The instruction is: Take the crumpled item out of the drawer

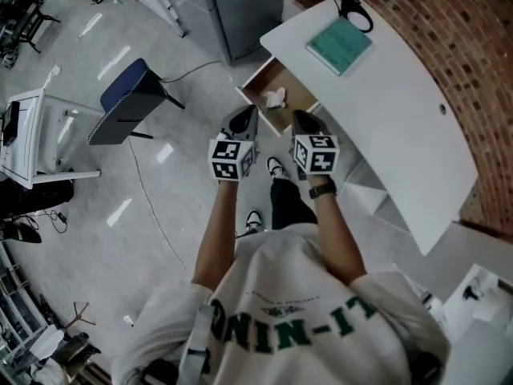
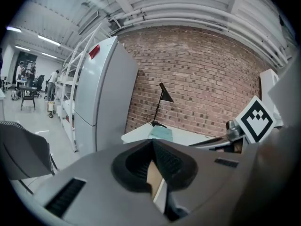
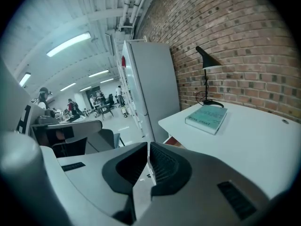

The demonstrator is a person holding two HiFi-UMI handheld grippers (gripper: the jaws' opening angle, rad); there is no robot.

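Note:
An open wooden drawer [image 1: 290, 83] sticks out from under the white desk [image 1: 401, 111]. A crumpled white item [image 1: 275, 98] lies inside it. My left gripper [image 1: 244, 112] and right gripper [image 1: 302, 117] hover side by side just in front of the drawer, both pointing at it and above its level. Each one is shut with nothing between its jaws. In the left gripper view the left gripper [image 2: 153, 145] has its tips touching, and a sliver of the brown drawer [image 2: 154, 179] shows below them. The right gripper [image 3: 146, 147] is aimed past the desk corner.
A teal book [image 1: 339, 45] and a black lamp [image 1: 353, 8] sit on the desk by the brick wall [image 1: 449, 22]. A tall grey cabinet [image 1: 240, 6] stands left of the desk. A blue-seated chair [image 1: 128, 95] is on the floor to the left.

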